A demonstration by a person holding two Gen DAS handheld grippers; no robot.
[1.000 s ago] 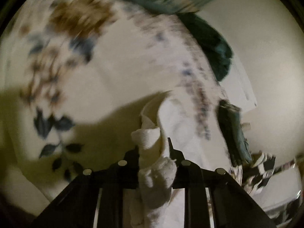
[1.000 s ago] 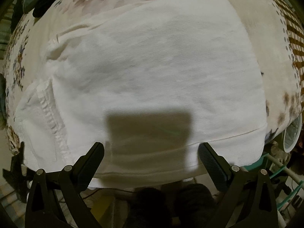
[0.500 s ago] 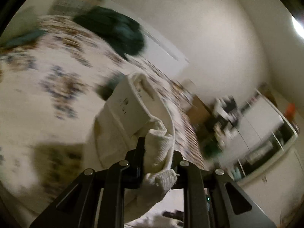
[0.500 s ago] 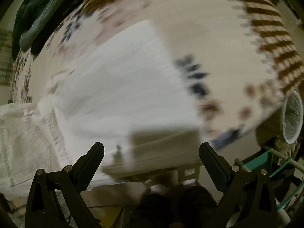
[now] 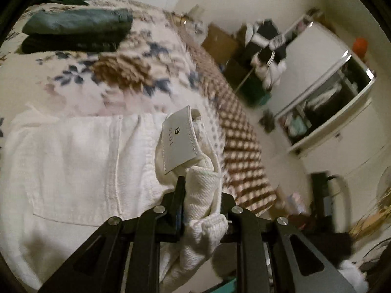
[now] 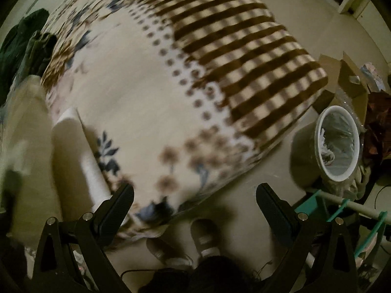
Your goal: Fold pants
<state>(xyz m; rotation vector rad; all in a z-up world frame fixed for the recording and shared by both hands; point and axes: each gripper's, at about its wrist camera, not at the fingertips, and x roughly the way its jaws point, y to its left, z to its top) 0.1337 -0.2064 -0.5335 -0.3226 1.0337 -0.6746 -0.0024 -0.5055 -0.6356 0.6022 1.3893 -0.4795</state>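
White pants lay on the near part of the floral bed, a bunched edge pinched by the left hand-held gripper; the right hand-held gripper hung spread wide over the bed's near edge, holding nothing

Both wrist views overlook bedspread closely.

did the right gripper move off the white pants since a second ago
Yes. The right gripper swung right: the white pants, earlier filling its view, now sit at the left edge, with patterned blanket ahead.
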